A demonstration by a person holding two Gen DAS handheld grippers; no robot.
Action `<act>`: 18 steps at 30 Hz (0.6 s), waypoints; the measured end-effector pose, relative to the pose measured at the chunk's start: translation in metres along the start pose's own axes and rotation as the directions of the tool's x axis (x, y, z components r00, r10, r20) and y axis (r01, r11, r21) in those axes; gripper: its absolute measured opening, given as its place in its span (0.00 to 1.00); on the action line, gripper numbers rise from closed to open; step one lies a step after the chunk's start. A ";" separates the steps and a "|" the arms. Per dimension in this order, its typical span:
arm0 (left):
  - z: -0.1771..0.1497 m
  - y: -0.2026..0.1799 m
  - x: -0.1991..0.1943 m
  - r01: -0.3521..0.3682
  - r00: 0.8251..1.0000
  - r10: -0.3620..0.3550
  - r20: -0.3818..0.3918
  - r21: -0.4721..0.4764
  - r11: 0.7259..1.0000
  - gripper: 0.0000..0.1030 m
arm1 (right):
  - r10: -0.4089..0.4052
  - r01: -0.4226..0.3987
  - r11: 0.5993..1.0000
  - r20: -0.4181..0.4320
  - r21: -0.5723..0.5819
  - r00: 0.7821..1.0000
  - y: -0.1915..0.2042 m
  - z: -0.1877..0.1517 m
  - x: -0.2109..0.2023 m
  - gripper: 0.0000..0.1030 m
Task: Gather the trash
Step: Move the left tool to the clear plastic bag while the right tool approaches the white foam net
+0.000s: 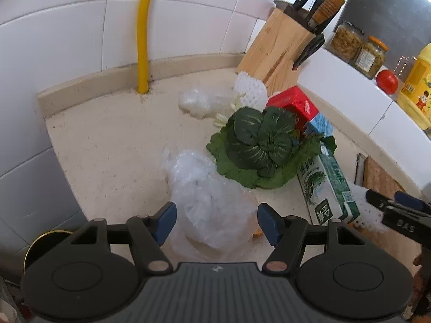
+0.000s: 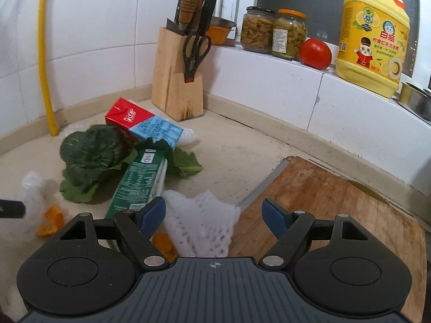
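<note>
Trash lies on the beige counter point(image 1: 107, 145). My left gripper point(image 1: 216, 222) is open, its fingers either side of a crumpled clear plastic bag point(image 1: 204, 199). A second clear bag point(image 1: 199, 102) lies near the wall. Green vegetable leaves point(image 1: 258, 145) sit in the middle, also in the right wrist view point(image 2: 91, 156). A green carton point(image 2: 140, 183), a red and blue carton point(image 2: 142, 123) and orange peel point(image 2: 51, 220) lie around them. My right gripper point(image 2: 214, 216) is open over a white foam net point(image 2: 199, 223), not touching it as far as I can see. Another foam net point(image 1: 249, 88) lies by the knife block.
A wooden knife block point(image 2: 175, 80) with knives and scissors stands in the corner. A wooden cutting board point(image 2: 323, 202) lies on the right. On the sill are two jars point(image 2: 272, 32), a tomato point(image 2: 315, 52) and a yellow detergent bottle point(image 2: 374, 35). A yellow pipe point(image 1: 142, 32) runs up the wall.
</note>
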State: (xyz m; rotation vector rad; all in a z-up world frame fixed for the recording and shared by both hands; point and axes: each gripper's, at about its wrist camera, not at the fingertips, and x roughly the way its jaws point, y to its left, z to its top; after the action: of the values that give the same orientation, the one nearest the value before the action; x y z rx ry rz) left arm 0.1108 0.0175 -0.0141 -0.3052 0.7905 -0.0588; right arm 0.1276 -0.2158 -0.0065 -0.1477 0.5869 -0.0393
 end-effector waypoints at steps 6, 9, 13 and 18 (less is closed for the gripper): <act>0.002 0.011 -0.006 0.000 1.000 0.000 0.022 -0.021 1.000 0.60 | 0.020 -0.022 0.999 -0.049 -0.039 0.999 0.005 -0.003 0.016 0.74; 0.004 0.013 0.004 -0.009 1.000 0.009 0.001 -0.034 0.999 0.62 | 0.033 -0.037 0.998 -0.081 -0.054 0.996 0.009 -0.005 0.023 0.69; 0.006 0.012 0.022 -0.002 1.000 0.001 -0.031 -0.048 0.999 0.62 | 0.040 -0.046 0.997 -0.091 -0.064 0.995 0.011 -0.006 0.027 0.68; 0.008 0.007 0.033 0.002 0.998 -0.004 -0.056 -0.035 0.999 0.61 | 0.043 -0.051 0.996 -0.107 -0.067 0.993 0.009 -0.005 0.032 0.64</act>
State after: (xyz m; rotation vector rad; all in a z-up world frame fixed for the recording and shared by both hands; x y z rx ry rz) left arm 0.1391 0.0210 -0.0341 -0.3392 0.8477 -0.0567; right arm 0.1509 -0.2098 -0.0298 -0.2006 0.6971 0.0193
